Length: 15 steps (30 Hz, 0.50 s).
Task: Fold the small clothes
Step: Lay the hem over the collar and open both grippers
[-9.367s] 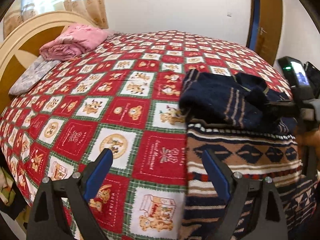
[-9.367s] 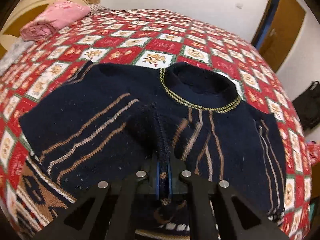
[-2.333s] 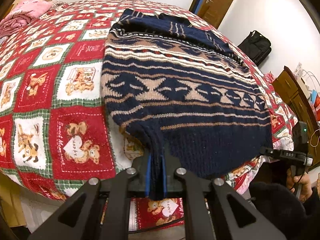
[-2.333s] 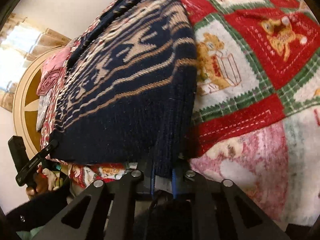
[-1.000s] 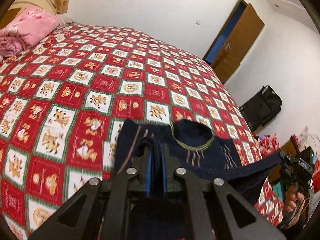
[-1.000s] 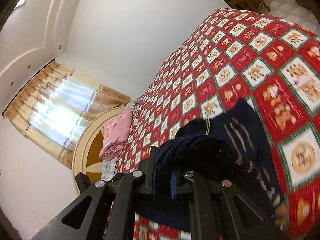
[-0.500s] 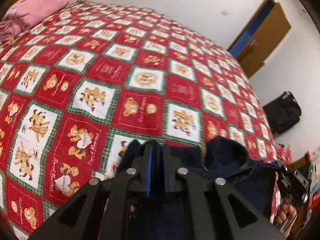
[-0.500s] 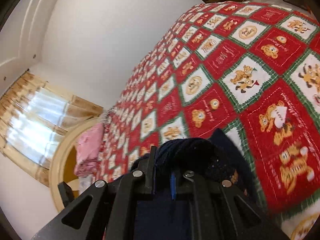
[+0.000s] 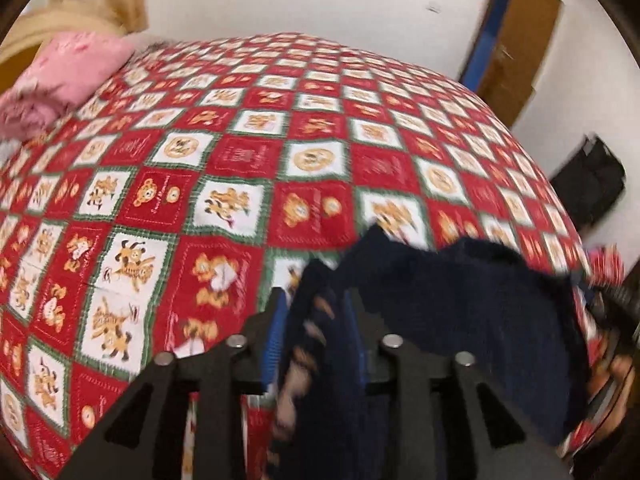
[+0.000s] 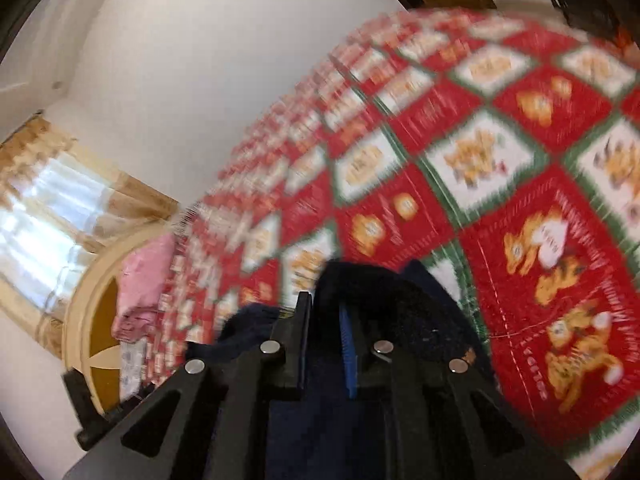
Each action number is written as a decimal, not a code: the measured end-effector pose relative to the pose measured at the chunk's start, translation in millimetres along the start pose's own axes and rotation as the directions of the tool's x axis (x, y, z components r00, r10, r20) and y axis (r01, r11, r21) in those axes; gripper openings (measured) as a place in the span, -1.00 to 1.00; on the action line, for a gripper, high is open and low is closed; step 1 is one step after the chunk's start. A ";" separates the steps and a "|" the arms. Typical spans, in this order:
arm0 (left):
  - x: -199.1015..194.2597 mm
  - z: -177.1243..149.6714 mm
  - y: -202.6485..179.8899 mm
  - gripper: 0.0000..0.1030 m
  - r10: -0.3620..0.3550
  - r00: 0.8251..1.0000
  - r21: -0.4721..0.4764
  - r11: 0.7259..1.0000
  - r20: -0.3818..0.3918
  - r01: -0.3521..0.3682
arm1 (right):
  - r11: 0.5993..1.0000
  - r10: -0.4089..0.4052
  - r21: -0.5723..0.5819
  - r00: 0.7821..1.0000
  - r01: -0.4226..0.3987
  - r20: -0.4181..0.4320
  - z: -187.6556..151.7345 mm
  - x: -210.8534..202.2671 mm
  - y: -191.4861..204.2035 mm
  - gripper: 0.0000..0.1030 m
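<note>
the left gripper (image 9: 316,332) has its blue-lined fingers slightly parted, with a fold of the navy knit sweater (image 9: 472,304) standing between them; blur hides whether the pads press it. the right gripper (image 10: 324,332) is likewise narrowly parted with dark knit bunched between its fingers. the sweater hangs between the two grippers, its long axis running across from one to the other, its tan-striped part by the left fingers. it lies over the near edge of the red teddy-bear quilt (image 9: 248,152). at the quilt's far left corner sits a pink folded blanket (image 9: 64,80). beyond the quilt's right side stands a brown door (image 9: 520,36).
</note>
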<state>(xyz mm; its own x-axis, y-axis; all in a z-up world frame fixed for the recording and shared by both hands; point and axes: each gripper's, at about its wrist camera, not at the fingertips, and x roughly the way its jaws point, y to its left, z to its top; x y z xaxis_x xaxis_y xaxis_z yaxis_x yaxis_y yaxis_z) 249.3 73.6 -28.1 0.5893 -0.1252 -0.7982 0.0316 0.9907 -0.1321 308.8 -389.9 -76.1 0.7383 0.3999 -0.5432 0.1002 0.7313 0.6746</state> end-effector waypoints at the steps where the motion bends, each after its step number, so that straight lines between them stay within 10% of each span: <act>1: -1.4 -4.2 -2.9 -0.26 -0.001 1.000 0.015 1.000 -0.002 0.001 | 1.000 0.018 -0.012 1.000 -0.018 0.019 -1.0 -15.9 7.8 -0.27; 3: -6.4 -22.2 -11.3 -0.24 0.001 1.000 0.053 0.999 -0.024 0.000 | 0.999 0.008 -0.050 0.999 -0.006 0.046 -11.9 -45.4 23.2 0.17; 9: -10.5 -71.2 -26.2 -0.17 0.059 0.997 0.130 0.990 -0.042 -0.053 | 0.949 -0.180 -0.263 0.984 0.173 -0.004 -93.3 -93.2 45.7 0.17; 15: -11.7 -97.4 -37.4 -0.16 0.185 0.983 0.190 0.965 0.005 -0.183 | 0.833 -0.398 -0.417 0.917 0.363 0.004 -156.4 -84.8 37.6 0.17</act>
<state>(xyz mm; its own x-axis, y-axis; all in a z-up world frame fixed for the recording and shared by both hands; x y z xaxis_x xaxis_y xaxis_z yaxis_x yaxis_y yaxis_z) 162.6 32.9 -71.1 0.5892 0.0605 -0.8057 0.0766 0.9885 0.1302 145.7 -309.8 -82.8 0.6399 0.0738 -0.7649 0.0736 0.9849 0.1567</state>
